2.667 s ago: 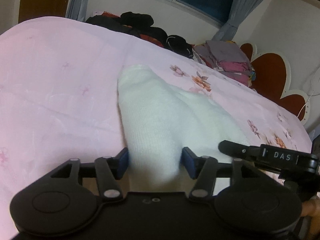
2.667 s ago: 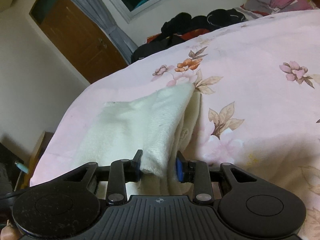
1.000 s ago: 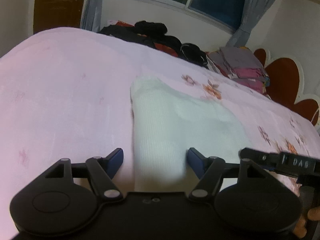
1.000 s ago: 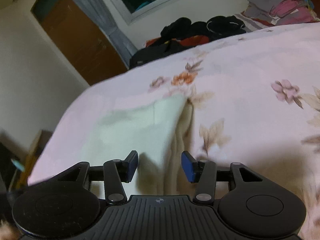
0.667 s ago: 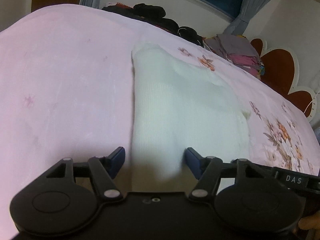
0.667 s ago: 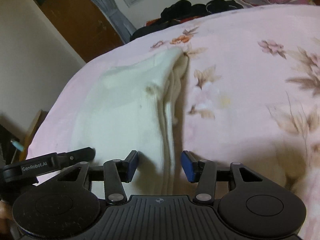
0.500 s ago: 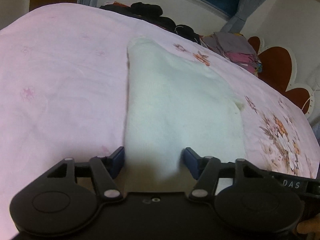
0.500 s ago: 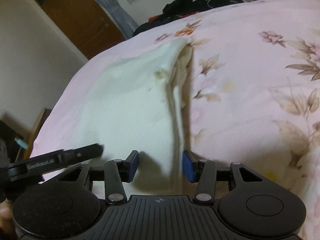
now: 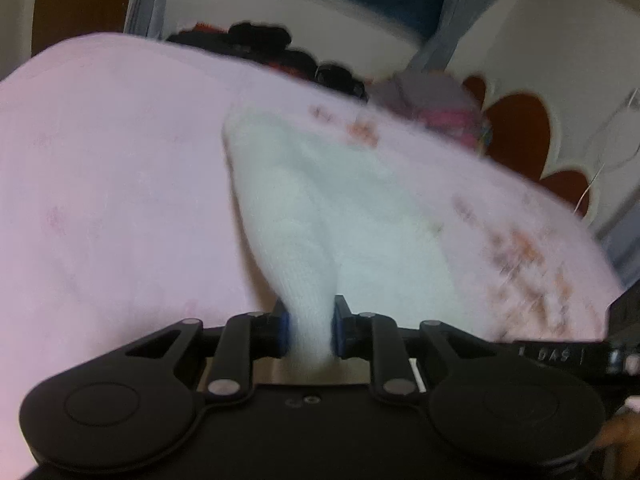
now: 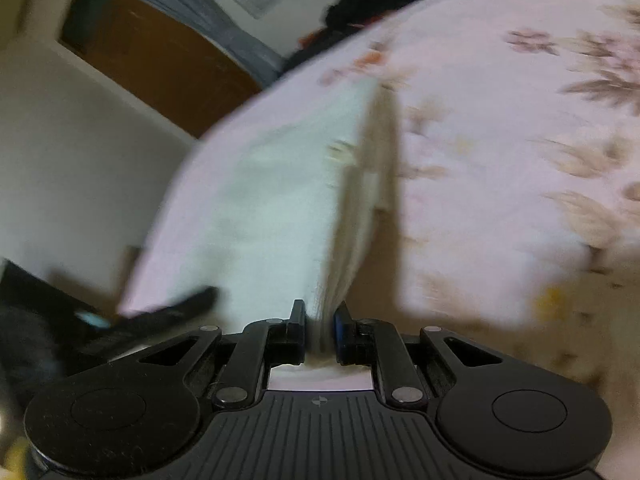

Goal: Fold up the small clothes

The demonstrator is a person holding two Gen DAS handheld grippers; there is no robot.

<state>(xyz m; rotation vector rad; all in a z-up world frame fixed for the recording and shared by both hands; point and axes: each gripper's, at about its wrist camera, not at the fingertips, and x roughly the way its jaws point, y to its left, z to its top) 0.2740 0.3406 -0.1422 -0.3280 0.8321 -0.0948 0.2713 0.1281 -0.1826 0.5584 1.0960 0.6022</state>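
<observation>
A white knitted garment [image 9: 320,208] lies folded on a pink floral bedspread [image 9: 100,184]. My left gripper [image 9: 308,330] is shut on the garment's near left corner, and the cloth rises in a ridge from the jaws. In the right wrist view the same garment [image 10: 272,208] shows stacked layers along its right edge. My right gripper [image 10: 320,330] is shut on that near right edge. Both views are motion-blurred. The left gripper's finger [image 10: 176,308] shows at the left of the right wrist view.
Dark clothes [image 9: 256,38] and a folded pile [image 9: 432,108] lie at the bed's far edge under a window. A red scalloped headboard [image 9: 520,136] stands at the right. A brown door [image 10: 160,56] and the bed's left edge [image 10: 148,268] show in the right wrist view.
Both grippers were open around the garment's near edge half a second ago; now both have shut on it and the cloth is lifting. Both views have become blurred with motion.
</observation>
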